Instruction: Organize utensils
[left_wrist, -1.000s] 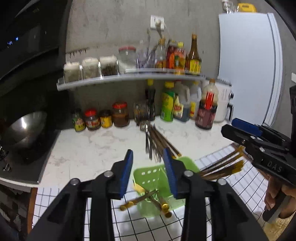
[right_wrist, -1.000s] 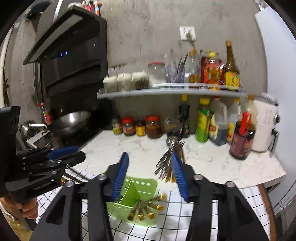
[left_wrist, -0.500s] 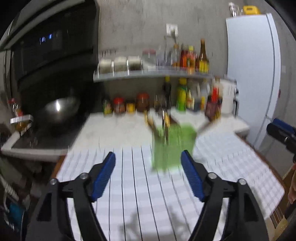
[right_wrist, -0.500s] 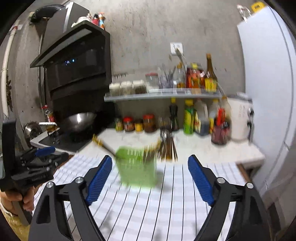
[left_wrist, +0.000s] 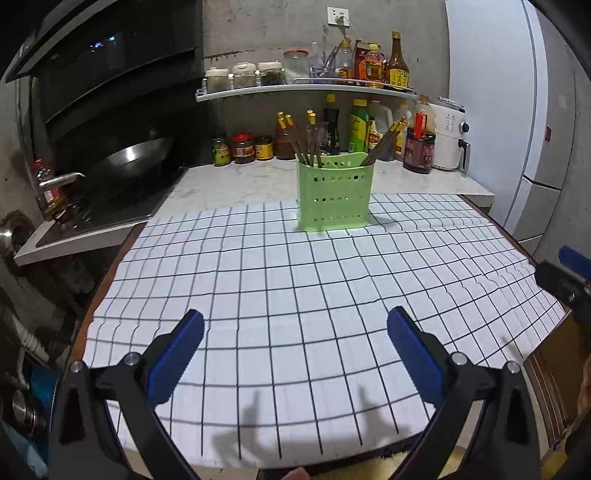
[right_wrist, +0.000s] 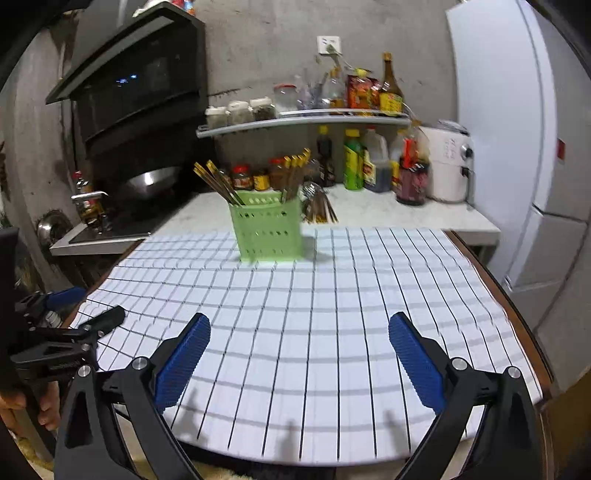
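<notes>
Checked cloth (left_wrist: 295, 295): white with black grid, spread over the tabletop, fills the middle of both views; soft, likely to ruck up if anything is dragged across it.
Green caddy (left_wrist: 333, 194): perforated plastic, upright on the cloth's far edge, upper centre of the left view; light, fairly stiff, thin-walled; probably tips easily with long contents leaning out; best taken by its two opposite side walls, low down.
Chopsticks (left_wrist: 301, 138): gold-tipped, dark-shafted, standing in the caddy, one bunch leaning left, another leaning right; stiff, slim, smooth, apt to slip or scissor; best pinched as a bundle around mid-shaft.
Loose cutlery (right_wrist: 319, 206): metal pieces lying on the marble just right of and behind the caddy in the right view; blurred, kind hard to tell; heavier, slick.
Left tool (left_wrist: 295, 332): jaws just opened wide, nothing between, low in frame, well apart from the caddy.
Right tool (right_wrist: 299, 336): likewise just opened wide, empty, low in frame.
</notes>
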